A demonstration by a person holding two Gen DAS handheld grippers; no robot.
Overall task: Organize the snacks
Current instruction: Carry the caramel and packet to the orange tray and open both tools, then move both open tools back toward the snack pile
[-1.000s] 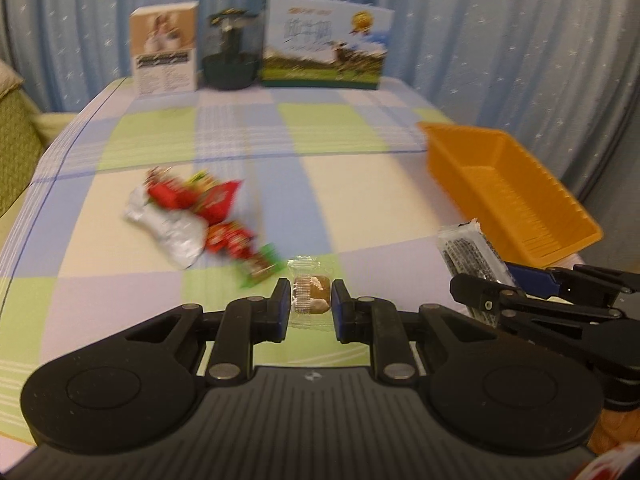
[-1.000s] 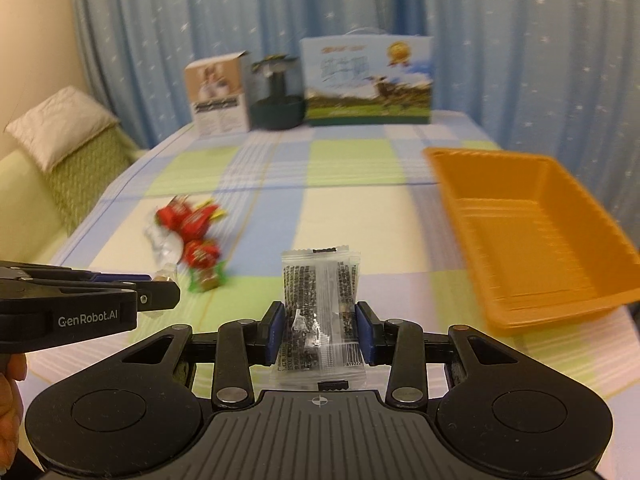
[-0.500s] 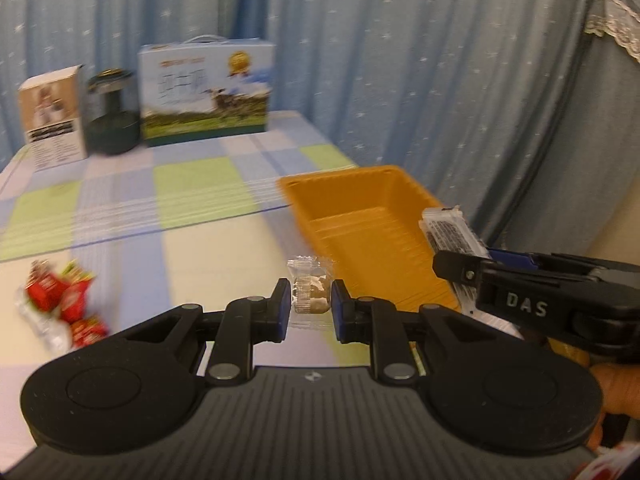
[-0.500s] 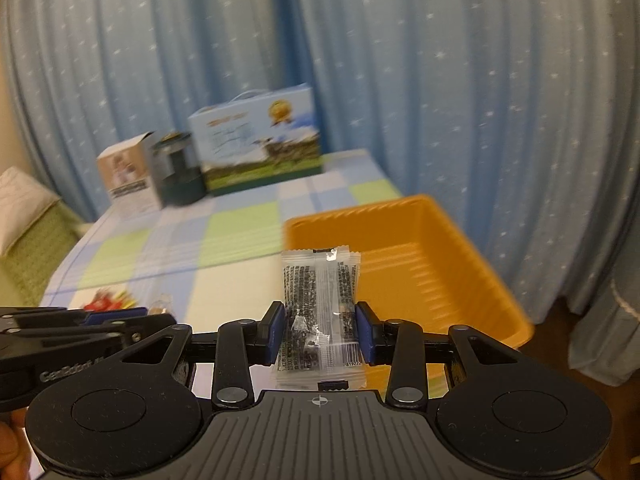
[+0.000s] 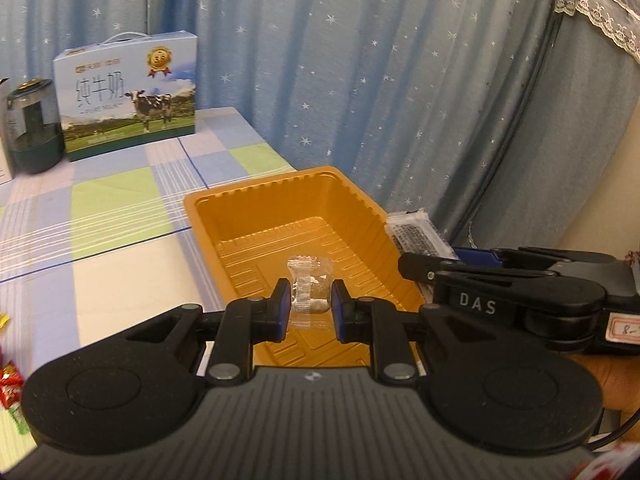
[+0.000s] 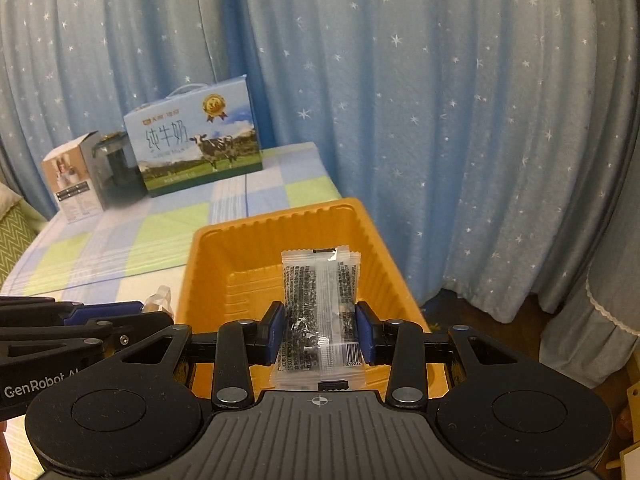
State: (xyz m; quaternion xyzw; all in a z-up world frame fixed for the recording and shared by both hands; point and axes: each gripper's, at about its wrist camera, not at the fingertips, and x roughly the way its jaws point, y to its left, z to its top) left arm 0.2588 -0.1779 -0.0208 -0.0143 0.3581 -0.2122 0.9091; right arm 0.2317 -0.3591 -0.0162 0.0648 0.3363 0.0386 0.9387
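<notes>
My left gripper (image 5: 307, 307) is shut on a small clear-wrapped candy (image 5: 307, 289) and holds it above the near end of the orange tray (image 5: 256, 205). My right gripper (image 6: 320, 332) is shut on a clear snack packet with black print (image 6: 318, 304), held upright over the near part of the same tray (image 6: 280, 220). The right gripper also shows at the right of the left wrist view (image 5: 500, 280), with its packet (image 5: 416, 232) past the tray's right rim. The left gripper shows at the left of the right wrist view (image 6: 80, 328). The tray's floor is bare.
A milk carton box (image 5: 126, 94), a dark green jar (image 5: 32, 128) and a small white box (image 6: 72, 176) stand at the table's far edge. Red-wrapped snacks (image 5: 8, 384) lie at the far left. Blue starred curtains hang behind and right of the table.
Both grippers have swung right, away from the red snack pile, and now hang over the orange tray, each still holding its snack.
</notes>
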